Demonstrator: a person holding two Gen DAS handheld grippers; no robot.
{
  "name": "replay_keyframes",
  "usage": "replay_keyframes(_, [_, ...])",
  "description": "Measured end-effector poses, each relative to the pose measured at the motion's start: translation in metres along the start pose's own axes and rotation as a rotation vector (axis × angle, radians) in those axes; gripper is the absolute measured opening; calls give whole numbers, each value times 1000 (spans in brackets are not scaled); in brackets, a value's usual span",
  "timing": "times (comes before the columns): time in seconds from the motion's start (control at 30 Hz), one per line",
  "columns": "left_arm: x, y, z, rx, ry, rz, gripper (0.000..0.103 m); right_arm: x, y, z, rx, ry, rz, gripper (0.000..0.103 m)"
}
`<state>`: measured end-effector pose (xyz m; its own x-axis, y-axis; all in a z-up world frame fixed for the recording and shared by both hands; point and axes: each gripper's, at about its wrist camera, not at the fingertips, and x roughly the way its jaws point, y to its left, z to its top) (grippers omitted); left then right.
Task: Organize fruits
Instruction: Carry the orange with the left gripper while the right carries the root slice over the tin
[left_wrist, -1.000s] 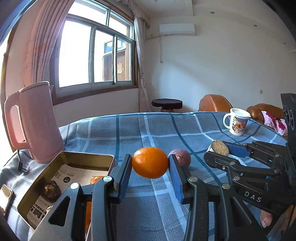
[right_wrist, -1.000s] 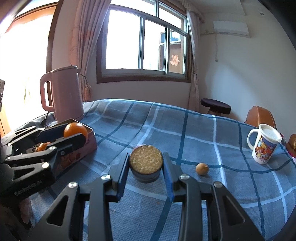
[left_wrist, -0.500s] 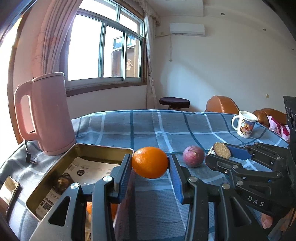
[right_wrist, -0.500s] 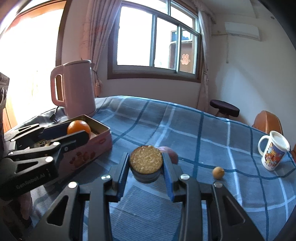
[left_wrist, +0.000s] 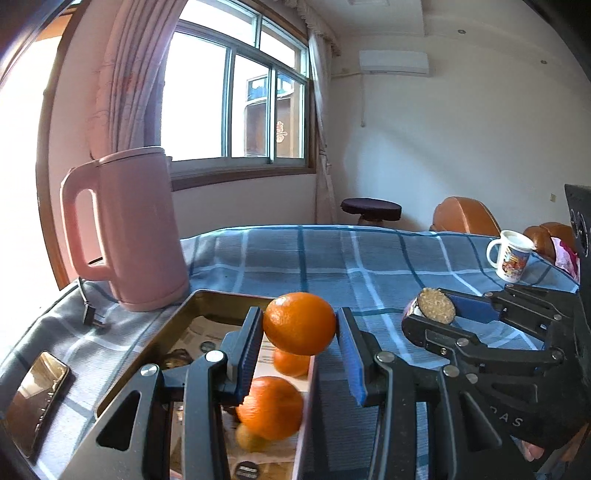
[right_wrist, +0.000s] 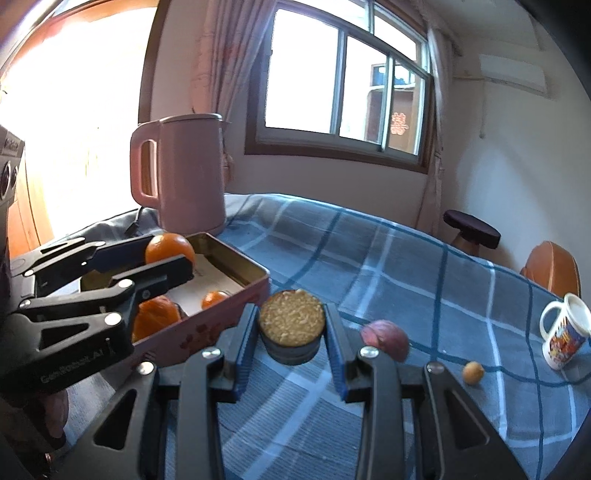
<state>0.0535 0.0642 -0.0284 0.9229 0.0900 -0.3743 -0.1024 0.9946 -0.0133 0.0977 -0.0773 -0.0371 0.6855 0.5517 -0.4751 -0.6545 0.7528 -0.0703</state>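
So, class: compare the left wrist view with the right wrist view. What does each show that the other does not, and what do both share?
Only the left wrist view shows the glossy phone-like slab beside the tin. Only the right wrist view shows the purple fruit and small tan fruit on the cloth. Both share the pink kettle, tin, mug, the left gripper holding an orange, and the right gripper holding a round cake.

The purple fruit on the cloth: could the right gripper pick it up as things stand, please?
Probably not yet. The right gripper is shut on a round cake-like piece, so its jaws are occupied. The purple fruit lies on the cloth just beside it, with nothing else in the way.
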Motion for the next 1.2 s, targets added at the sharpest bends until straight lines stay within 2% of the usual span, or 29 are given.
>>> replay_keyframes(0.63, [2, 56, -4, -53, 69, 133, 43, 27, 48, 23, -75, 29, 92, 38])
replay_keyframes(1.2, [14, 88, -15, -92, 145, 170, 43, 54, 86, 26, -114, 86, 158, 38])
